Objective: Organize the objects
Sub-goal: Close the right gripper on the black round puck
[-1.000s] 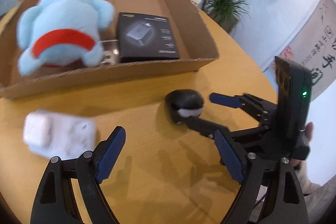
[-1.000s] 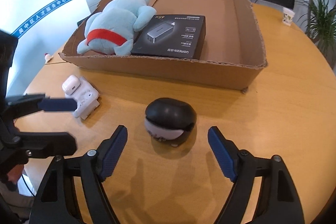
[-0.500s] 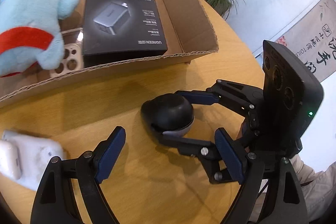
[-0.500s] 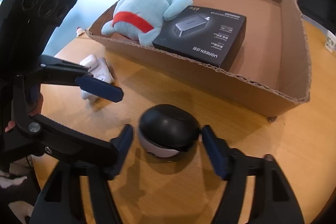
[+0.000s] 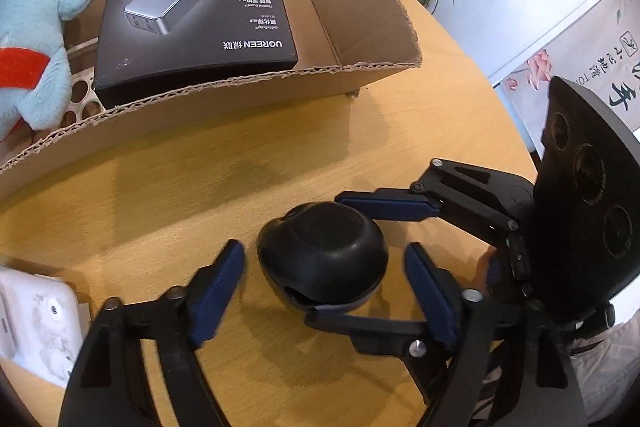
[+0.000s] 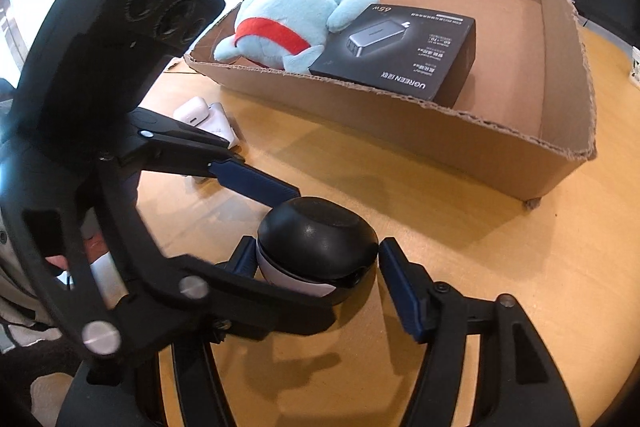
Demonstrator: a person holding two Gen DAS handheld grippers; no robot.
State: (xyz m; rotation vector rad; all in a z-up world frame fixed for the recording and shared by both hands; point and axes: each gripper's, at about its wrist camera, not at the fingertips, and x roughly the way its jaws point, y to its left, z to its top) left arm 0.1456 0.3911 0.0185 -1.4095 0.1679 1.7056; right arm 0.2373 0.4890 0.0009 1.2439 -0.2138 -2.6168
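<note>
- The black round case [image 5: 322, 253] sits on the tabletop [image 5: 248, 183] at the lower middle of both frames, just in front of the cardboard box [image 5: 224, 99]; a pale band shows round its lower half in the right wrist view.
- The right hand-held gripper [image 6: 316, 269] is clamped on the case, one blue pad at each side. In the left wrist view its two fingers [image 5: 390, 207] reach in from the right of the frame and bracket the case.
- The left hand-held gripper [image 5: 324, 285] straddles the same case with its jaws closing; the pads [image 5: 218, 281] stand a little off the case and do not press on it yet.
- To do this step well, we judge that one grip should carry the case: keep the right pads square on the widest part, so the rounded shell does not squirt out, and bring the left in only if it meets the shell evenly.
- We would lift it clear over the torn near wall and set it on the bare floor at the box's right, away from the black charger box [image 6: 400, 55] and the blue plush toy [image 6: 296, 19].
- The white earbud case [image 6: 196, 113] waits on the tabletop to the left.
- Against a second ago: the right jaws were wide then and are now clamped; the left gripper has swung from the white case to the black one and come lower.
</note>
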